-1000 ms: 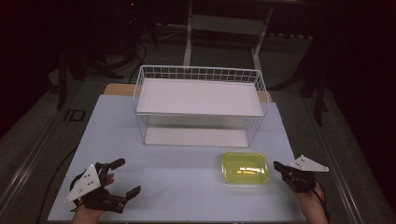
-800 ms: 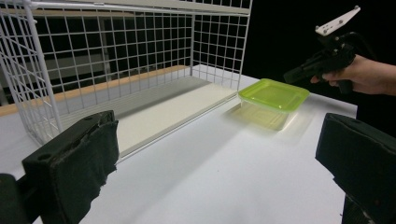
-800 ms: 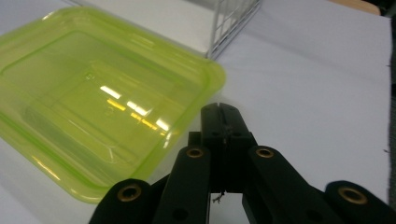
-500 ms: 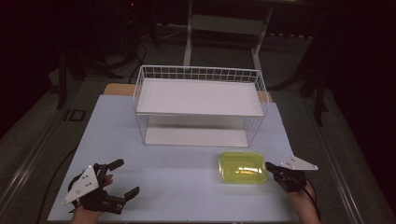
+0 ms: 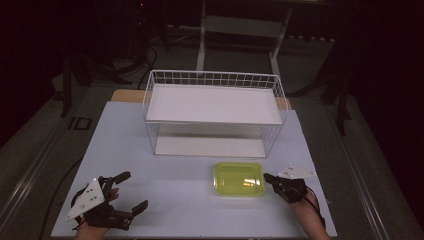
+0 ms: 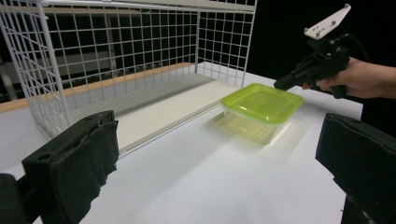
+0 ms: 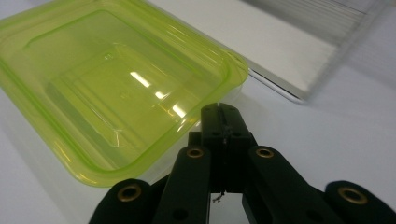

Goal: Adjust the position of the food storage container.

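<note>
A yellow-green translucent plastic container point(image 5: 239, 178) point(image 6: 261, 105) point(image 7: 116, 88) lies flat on the white table, in front of the wire rack. My right gripper point(image 5: 266, 176) point(image 6: 280, 85) point(image 7: 219, 112) is shut with nothing between its jaws. Its tip sits against the container's right rim, low over the table. At the table's front left corner my left gripper point(image 5: 136, 190) point(image 6: 217, 163) stands wide open and holds nothing, its jaws pointing towards the container from far off.
A white wire rack point(image 5: 215, 80) point(image 6: 140, 46) with a white shelf board point(image 7: 280, 42) stands at the back middle of the table point(image 5: 180, 175). The floor around is dark, with stand legs behind the table.
My right gripper has moved left, and the container has slid left with it along the table. The left gripper has stayed put.
</note>
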Tool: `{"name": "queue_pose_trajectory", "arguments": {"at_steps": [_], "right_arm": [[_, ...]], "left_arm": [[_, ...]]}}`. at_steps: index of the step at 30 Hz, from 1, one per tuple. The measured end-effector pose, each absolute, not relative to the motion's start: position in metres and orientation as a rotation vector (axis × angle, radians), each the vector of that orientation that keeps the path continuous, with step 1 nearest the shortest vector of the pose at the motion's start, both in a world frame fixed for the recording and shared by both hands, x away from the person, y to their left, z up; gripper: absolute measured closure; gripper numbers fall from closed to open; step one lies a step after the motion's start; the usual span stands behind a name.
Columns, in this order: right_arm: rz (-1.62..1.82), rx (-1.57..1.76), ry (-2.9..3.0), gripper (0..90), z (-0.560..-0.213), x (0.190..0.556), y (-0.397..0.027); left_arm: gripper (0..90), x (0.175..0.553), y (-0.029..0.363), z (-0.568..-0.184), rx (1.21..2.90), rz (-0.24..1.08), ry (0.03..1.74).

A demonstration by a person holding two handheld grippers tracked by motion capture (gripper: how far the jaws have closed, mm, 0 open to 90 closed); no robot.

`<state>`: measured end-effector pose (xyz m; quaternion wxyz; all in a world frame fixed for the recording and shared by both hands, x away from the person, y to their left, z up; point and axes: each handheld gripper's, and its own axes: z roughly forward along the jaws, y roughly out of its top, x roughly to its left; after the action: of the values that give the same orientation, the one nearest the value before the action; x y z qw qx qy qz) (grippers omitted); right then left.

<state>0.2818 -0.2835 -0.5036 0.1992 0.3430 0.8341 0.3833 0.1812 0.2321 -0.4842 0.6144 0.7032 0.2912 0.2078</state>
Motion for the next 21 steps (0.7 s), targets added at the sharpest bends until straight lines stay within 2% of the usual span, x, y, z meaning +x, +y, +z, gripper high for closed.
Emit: {"name": "queue_pose_trajectory", "arguments": {"at_steps": [21], "right_arm": [[1.132,0.85,2.439,90.0,-0.504,0.294,-0.226]], "left_arm": [[0.0,0.182,0.228,-0.486,1.639,0.477,0.678]]}}
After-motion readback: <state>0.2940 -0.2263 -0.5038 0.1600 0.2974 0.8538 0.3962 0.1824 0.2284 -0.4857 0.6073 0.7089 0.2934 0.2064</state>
